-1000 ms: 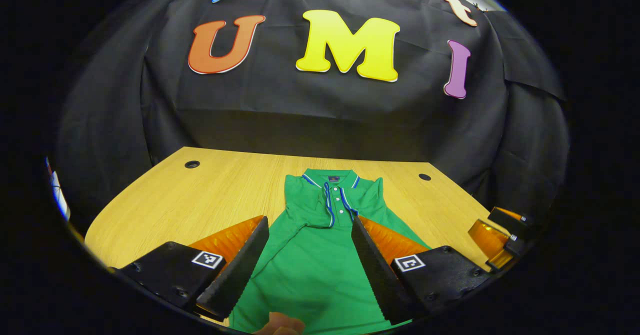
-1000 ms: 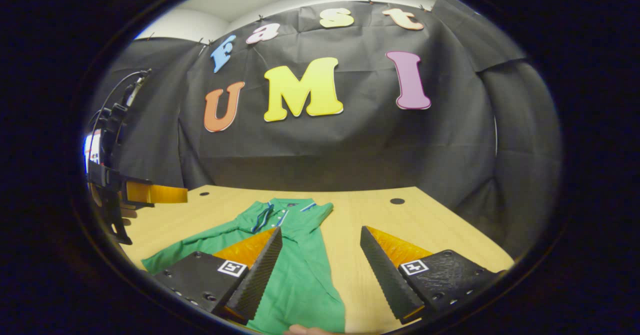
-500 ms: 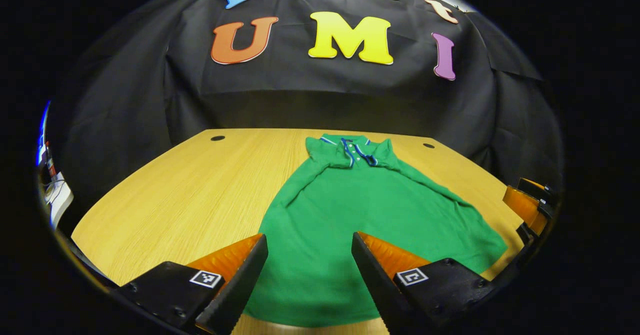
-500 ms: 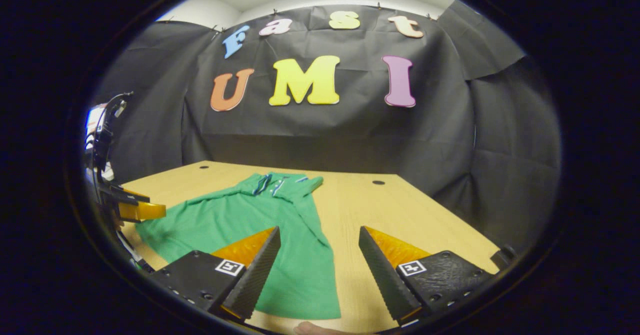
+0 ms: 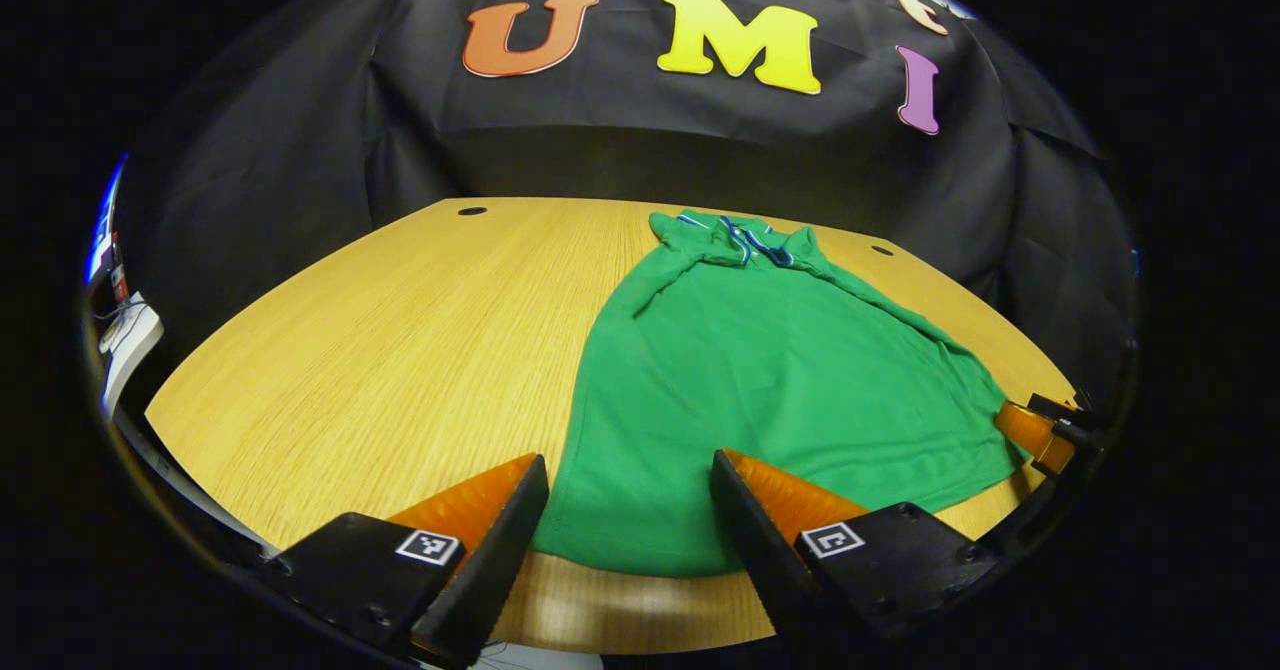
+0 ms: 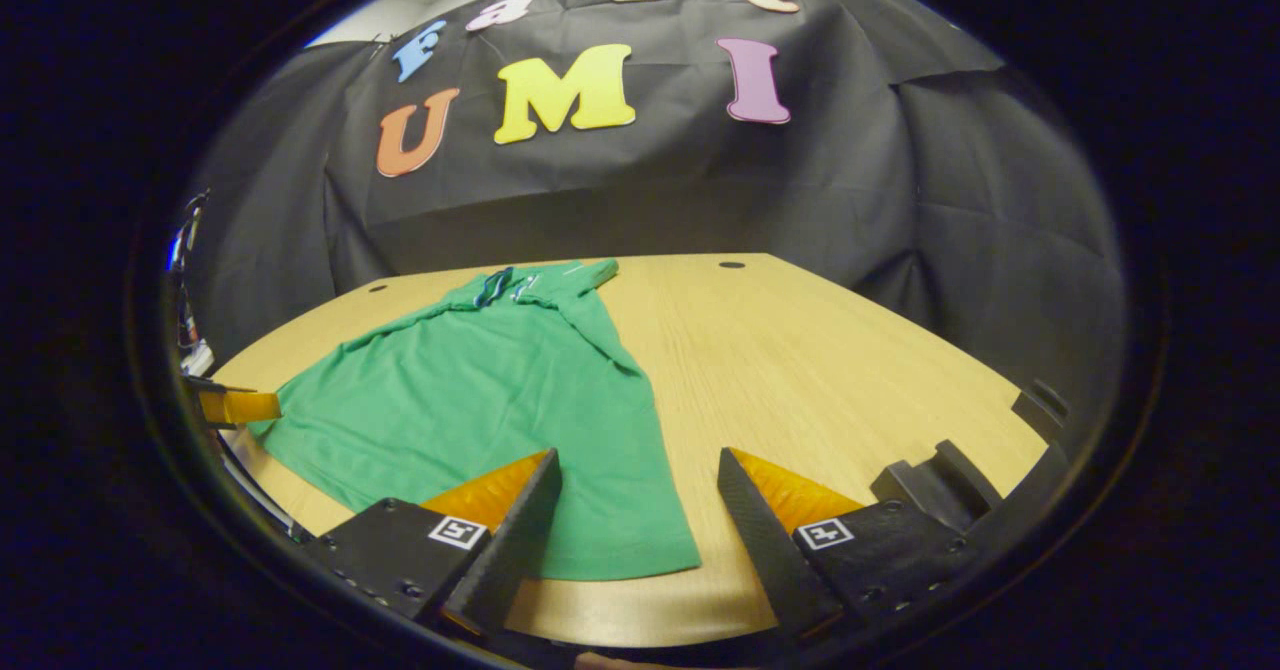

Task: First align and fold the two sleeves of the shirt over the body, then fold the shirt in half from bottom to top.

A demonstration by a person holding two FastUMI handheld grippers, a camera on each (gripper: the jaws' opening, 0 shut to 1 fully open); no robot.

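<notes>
L gripper (image 5: 630, 510) jaws were spread wide w/ nothing between them, over the near left hem corner of the green shirt (image 5: 780, 380). R gripper (image 6: 640, 505) likewise gaped, holding nothing, at the near right hem corner. Shirt lay flat on the wooden table (image 5: 400, 350), collar at far end, sleeves folded in.

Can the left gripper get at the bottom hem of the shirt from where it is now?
Probably yes. The left gripper hangs open just short of the green shirt, whose hem lies flat near the wooden table's near edge, between its fingers, with nothing lying in between.
</notes>
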